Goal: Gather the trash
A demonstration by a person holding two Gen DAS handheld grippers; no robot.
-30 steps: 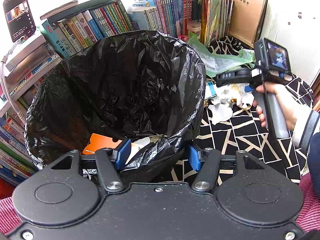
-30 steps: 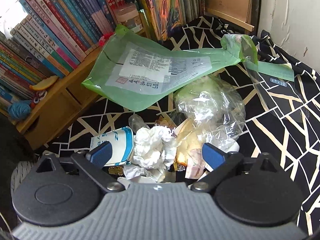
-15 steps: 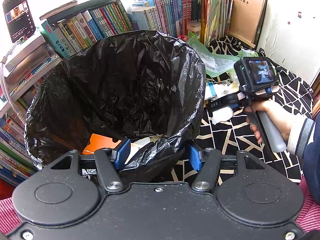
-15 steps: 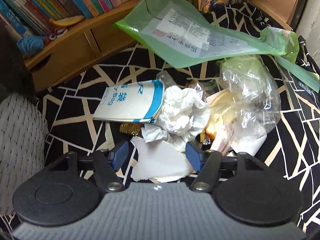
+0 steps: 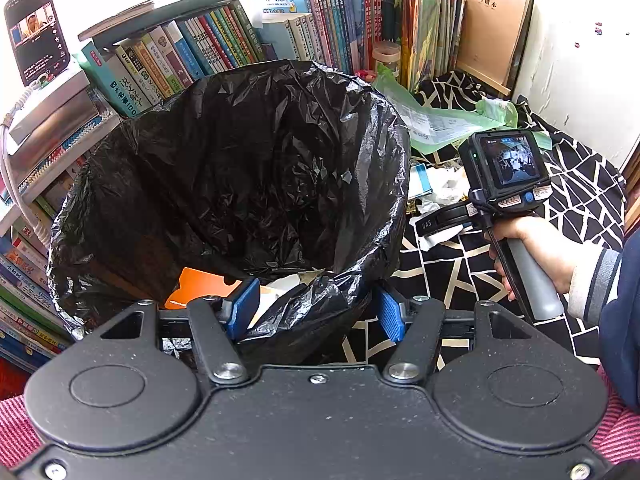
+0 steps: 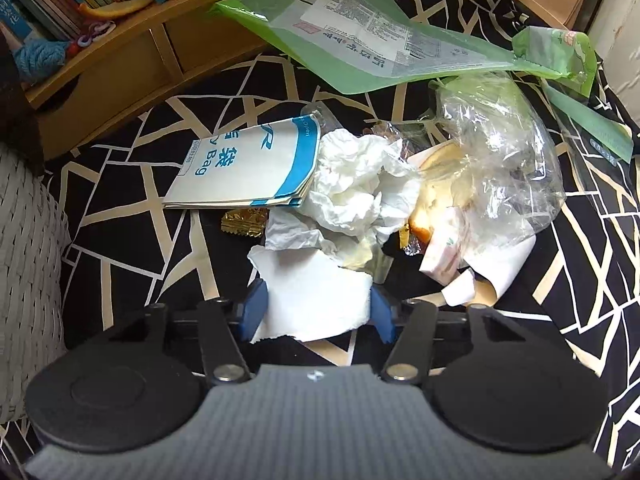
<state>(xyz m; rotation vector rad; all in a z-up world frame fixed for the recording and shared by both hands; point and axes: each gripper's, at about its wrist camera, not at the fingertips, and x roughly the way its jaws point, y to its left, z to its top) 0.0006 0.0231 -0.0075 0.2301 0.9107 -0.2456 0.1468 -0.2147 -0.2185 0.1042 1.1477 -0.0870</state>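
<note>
R gripper point(image 6: 316, 312) closing round white paper scrap point(image 6: 316, 300), pads alongside.

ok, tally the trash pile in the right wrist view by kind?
Green plastic pouch: 1
Green plastic strip: 1
Clear plastic bag: 1
Blue-and-white paper bag: 1
Gold foil wrapper: 1
Crumpled white tissue: 1
White paper sheets: 2
Total: 8 (scraps in and under the clear bag not counted)
</note>
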